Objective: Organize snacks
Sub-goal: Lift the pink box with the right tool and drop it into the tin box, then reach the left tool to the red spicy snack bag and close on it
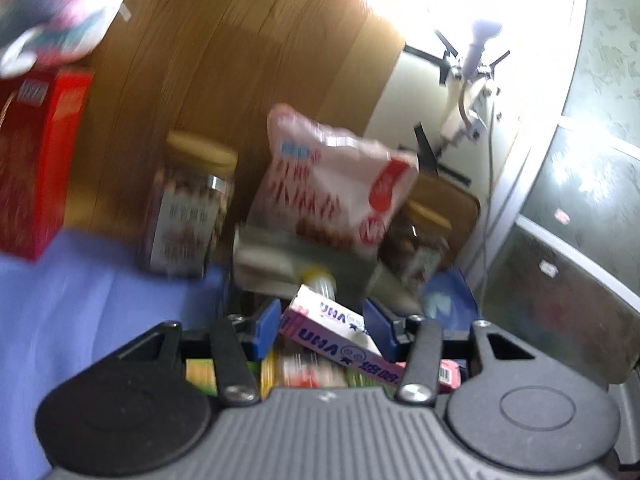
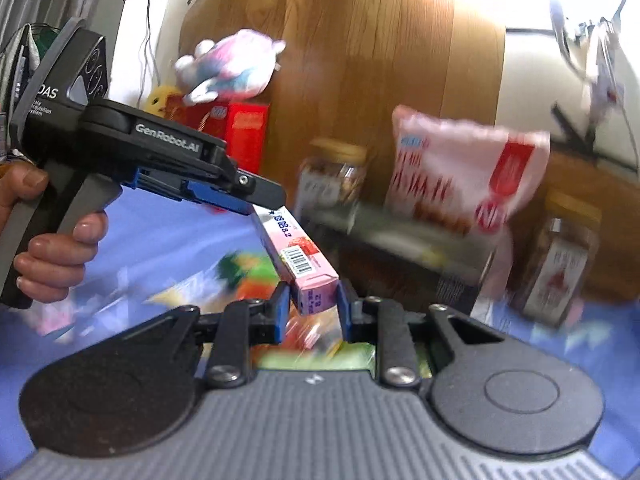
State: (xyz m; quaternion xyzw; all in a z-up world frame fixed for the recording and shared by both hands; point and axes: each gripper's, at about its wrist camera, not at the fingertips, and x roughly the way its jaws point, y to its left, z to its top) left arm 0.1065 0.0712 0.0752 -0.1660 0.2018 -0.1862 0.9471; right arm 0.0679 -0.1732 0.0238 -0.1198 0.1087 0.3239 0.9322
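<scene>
A long pink candy box (image 1: 332, 336) (image 2: 298, 258) hangs in the air over the blue cloth, held at both ends. My left gripper (image 1: 324, 328) has its blue pads closed on one end. In the right wrist view that left gripper (image 2: 256, 200) comes in from the left, with a person's hand (image 2: 52, 256) on its handle. My right gripper (image 2: 312, 308) is shut on the box's other end, the one with the barcode. Blurred colourful snack packets (image 2: 248, 276) lie on the cloth below the box.
A pink-and-white snack bag (image 1: 336, 184) (image 2: 460, 176) stands in a dark open box (image 1: 304, 256). Jars with tan lids (image 1: 188, 204) (image 2: 560, 256) flank it. Far left are a red carton (image 1: 36, 152) and a plush toy (image 2: 228, 64). A wooden panel backs the table.
</scene>
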